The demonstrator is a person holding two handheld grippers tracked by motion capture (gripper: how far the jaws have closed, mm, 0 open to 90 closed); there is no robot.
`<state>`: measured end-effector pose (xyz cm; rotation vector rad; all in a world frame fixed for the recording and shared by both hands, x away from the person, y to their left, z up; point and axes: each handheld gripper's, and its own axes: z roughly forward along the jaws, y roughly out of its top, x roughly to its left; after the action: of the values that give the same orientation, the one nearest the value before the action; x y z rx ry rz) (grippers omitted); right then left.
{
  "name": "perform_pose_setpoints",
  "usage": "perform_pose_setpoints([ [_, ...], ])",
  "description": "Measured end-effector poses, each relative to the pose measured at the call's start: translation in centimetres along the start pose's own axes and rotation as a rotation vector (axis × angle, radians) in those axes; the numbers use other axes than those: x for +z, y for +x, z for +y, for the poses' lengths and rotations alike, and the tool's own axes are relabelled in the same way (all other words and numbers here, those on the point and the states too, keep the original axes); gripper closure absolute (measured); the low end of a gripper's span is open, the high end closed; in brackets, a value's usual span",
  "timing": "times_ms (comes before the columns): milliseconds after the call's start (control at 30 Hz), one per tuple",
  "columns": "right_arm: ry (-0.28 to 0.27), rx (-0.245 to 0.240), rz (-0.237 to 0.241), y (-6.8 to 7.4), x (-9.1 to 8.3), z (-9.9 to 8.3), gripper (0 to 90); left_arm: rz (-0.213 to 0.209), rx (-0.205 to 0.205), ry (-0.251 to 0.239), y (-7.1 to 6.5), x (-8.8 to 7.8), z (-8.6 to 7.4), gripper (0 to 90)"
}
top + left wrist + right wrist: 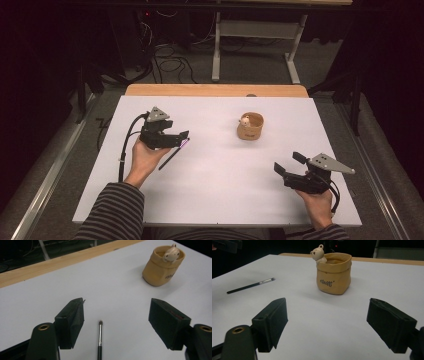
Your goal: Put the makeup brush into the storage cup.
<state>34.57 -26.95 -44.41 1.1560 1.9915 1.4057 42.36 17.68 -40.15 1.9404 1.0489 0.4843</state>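
Tan bag-shaped pot (250,127), bear figure (318,253) on rim: upright, far centre-right of white table (220,200). Thin brush (100,338): lying flat, left, beneath left gripper (184,139), jaws spread, empty. Right gripper (290,163): near right, jaws spread, empty.

Table (215,190): white top, pale wood strip (215,90) along far edge.

Pot (250,127): tan, sack-shaped, dark lettering on its side. Bear (318,253) on its rim: cream-white, dark nose.

Brush (249,285): black handle, silver ferrule, dark brownish tip; in the high view a purple glint shows near its upper end.

Left gripper (183,136): black body and jaws, grey plate on top, black cable. Brass-coloured rivets at the jaw bases in its own view.

Right gripper (288,162): black, grey plate, same brass-coloured rivet.

Sleeves (112,212): striped, dark and grey bands.

Floor: grey. Surround: black.
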Motion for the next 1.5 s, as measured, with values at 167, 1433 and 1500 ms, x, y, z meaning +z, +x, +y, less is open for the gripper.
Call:
perform_pose_setpoints([
  [167,0.002,0.0,0.002,0.0,0.0,0.0,18.7,0.012,0.026,0.044,0.1,0.0,0.5,29.8],
  [1433,0.019,-0.006,0.009,0.2,0.2,0.0,19.1,-0.004,0.074,0.379,0.8,1.1,2.2,31.0],
  [1500,0.019,-0.007,0.008,0.2,0.2,0.0,19.2,-0.001,0.075,0.4,0.9,1.3,2.4,31.7],
])
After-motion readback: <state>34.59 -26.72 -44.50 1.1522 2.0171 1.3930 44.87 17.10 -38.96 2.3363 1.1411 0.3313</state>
